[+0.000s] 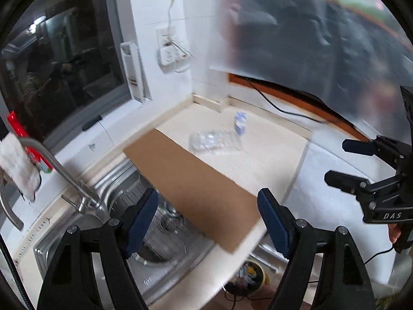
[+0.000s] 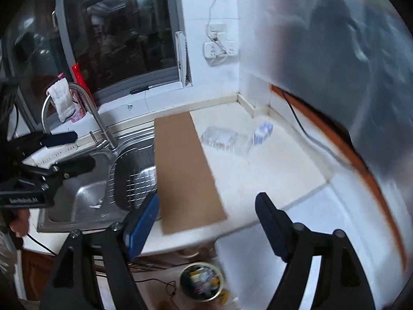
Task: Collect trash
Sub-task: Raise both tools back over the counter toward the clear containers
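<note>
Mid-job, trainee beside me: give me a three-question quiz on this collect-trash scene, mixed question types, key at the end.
1. True or false: the clear plastic bottle stands upright on the counter.
2. What lies between the sink and the bottle? A) cardboard sheet B) plate C) towel
3. Fill in: the bin of trash stands on the ____ below the counter edge.

Key: 1 false, it lies on its side. 2 A. 3 floor.
</note>
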`<state>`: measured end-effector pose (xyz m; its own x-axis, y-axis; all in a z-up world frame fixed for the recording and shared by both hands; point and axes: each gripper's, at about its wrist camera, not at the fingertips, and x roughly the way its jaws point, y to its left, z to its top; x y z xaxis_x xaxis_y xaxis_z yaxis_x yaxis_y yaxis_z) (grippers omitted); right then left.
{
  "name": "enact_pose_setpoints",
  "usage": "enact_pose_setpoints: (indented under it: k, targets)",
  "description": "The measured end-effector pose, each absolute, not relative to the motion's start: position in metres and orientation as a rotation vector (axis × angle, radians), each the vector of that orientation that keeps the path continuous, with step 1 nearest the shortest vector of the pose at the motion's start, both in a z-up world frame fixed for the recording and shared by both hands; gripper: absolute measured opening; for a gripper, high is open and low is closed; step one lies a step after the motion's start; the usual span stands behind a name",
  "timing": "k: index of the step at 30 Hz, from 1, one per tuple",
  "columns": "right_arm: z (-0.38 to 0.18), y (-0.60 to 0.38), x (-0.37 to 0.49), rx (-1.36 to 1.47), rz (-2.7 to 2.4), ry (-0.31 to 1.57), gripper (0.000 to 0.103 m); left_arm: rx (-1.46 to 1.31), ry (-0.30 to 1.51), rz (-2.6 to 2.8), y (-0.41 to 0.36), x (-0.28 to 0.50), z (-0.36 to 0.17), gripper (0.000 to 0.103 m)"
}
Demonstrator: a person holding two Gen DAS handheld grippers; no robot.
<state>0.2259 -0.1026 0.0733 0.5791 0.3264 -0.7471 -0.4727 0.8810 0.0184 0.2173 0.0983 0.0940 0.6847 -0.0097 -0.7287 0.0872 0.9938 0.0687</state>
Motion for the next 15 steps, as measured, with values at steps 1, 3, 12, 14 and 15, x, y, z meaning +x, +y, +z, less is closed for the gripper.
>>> enact_pose_setpoints:
  k: [1, 3, 12, 14, 15]
  targets:
    - [0.072, -0.102, 0.238, -0.218, 0.484, 0.826, 0.083, 0.099, 0.817, -0.043, 0.098, 0.228, 0.095, 0.078]
    - [0.063, -0.099, 0.269, -0.285, 0.521, 0.814, 0.084, 0.088, 0.828, -0.009, 0.097, 0.259, 0.091, 0.078]
    - [-0.018, -0.087, 0.411, -0.378, 0.679, 0.892, 0.084, -0.034, 0.951, 0.135, 0.099, 0.397, 0.017, 0.078]
    - [-0.039, -0.081, 0.438, -0.383, 0.698, 0.908, 0.084, -0.066, 0.983, 0.177, 0.104, 0.424, -0.004, 0.078]
    - [-0.047, -0.078, 0.449, -0.388, 0.708, 0.916, 0.084, -0.081, 0.995, 0.199, 0.108, 0.436, -0.014, 0.078]
